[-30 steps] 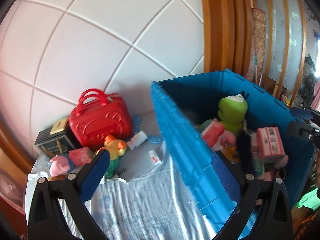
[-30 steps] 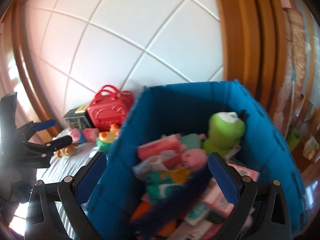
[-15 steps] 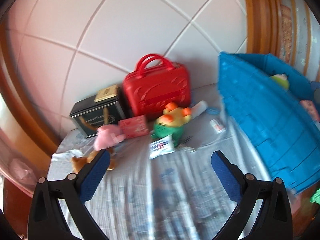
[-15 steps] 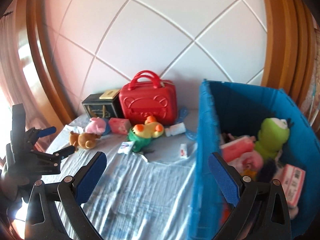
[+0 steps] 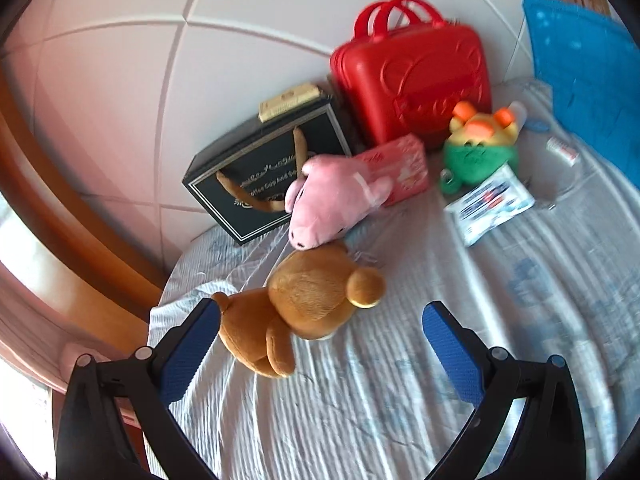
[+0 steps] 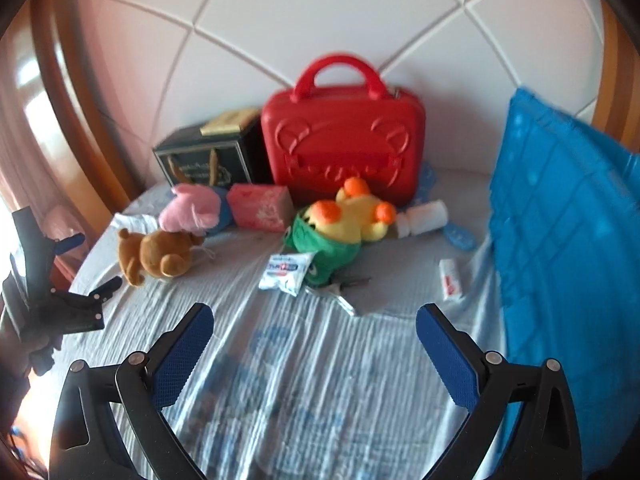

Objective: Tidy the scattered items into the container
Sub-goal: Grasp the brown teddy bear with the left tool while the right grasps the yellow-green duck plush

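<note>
A brown plush bear (image 5: 304, 304) (image 6: 158, 254) lies on the striped cloth, its body between the open fingers of my left gripper (image 5: 320, 316). Just behind it lie a pink plush pig (image 5: 332, 204) (image 6: 192, 210) and a pink box (image 5: 400, 168) (image 6: 260, 206). A green and yellow plush (image 5: 480, 144) (image 6: 344, 228) rests on a white packet (image 5: 490, 204) (image 6: 286, 272). The blue bin (image 5: 584, 68) (image 6: 560, 216) stands at the right. My right gripper (image 6: 314, 324) hangs open and empty over the cloth. In the right wrist view my left gripper (image 6: 90, 262) shows at the far left beside the bear.
A red case (image 5: 416, 76) (image 6: 344, 136) and a black gift box (image 5: 264, 172) (image 6: 204, 156) stand against the white tiled wall. A white bottle (image 6: 422, 218) and a small tube (image 6: 450, 276) lie near the bin. A wooden frame (image 5: 60, 192) curves along the left.
Both grippers have swung left, away from the blue bin. My left gripper has come down close to the brown bear, which now sits between its fingers. The bin's inside has left both views.
</note>
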A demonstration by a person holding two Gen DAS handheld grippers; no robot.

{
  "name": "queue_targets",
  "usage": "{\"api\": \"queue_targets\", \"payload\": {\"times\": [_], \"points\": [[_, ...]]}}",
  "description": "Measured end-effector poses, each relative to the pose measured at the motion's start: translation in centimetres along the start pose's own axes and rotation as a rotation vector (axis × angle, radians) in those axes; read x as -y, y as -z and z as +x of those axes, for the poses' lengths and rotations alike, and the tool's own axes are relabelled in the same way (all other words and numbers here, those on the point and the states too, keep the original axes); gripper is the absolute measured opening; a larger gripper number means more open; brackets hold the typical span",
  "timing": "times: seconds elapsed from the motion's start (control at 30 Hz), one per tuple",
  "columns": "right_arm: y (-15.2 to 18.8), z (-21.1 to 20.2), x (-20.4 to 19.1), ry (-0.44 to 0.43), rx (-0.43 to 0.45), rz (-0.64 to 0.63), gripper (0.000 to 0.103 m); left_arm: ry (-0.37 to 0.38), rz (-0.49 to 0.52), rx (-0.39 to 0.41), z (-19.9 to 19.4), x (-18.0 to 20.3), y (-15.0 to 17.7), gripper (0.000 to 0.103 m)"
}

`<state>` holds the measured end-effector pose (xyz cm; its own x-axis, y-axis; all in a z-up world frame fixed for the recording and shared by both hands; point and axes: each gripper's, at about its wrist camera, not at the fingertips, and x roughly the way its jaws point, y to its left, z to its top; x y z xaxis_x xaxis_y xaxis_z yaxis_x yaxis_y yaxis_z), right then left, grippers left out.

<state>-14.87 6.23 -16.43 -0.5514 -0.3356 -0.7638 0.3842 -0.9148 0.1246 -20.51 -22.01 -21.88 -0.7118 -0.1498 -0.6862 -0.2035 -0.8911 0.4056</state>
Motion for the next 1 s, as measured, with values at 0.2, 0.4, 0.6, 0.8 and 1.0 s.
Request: {"api": "queue_targets", "payload": {"times": [0.2, 0.4, 0.6, 0.8, 1.0], "points": [[0.6, 6.0, -2.1, 0.025, -0.048, -0.033, 0.103, 0.005, 0.089, 0.009, 7.4, -0.6, 1.7, 0.103], [-0.2, 11.8, -1.7, 0.086, -0.069, -0.03, 0.103, 0.073, 0.152, 0.005, 13.3, -0.7, 2.8, 0.103], [-3.2, 19.3, 1.1, 0.166, -0.063, 0.066, 0.103, -0.007, 0.189, 0.018, 16.0, 0.9, 2.2, 0.103], [-6.3, 25.2, 3.4, 0.158, -0.091, 0.212, 0.103, -0.031, 0.143, -0.006, 16.3, 1.4, 2.0, 0.103], [-8.3, 28.7, 3.1, 0.136, -0.117, 0.262, 0.103, -0.056, 0.138, -0.022, 16.5, 2.0, 2.0, 0.103]]}}
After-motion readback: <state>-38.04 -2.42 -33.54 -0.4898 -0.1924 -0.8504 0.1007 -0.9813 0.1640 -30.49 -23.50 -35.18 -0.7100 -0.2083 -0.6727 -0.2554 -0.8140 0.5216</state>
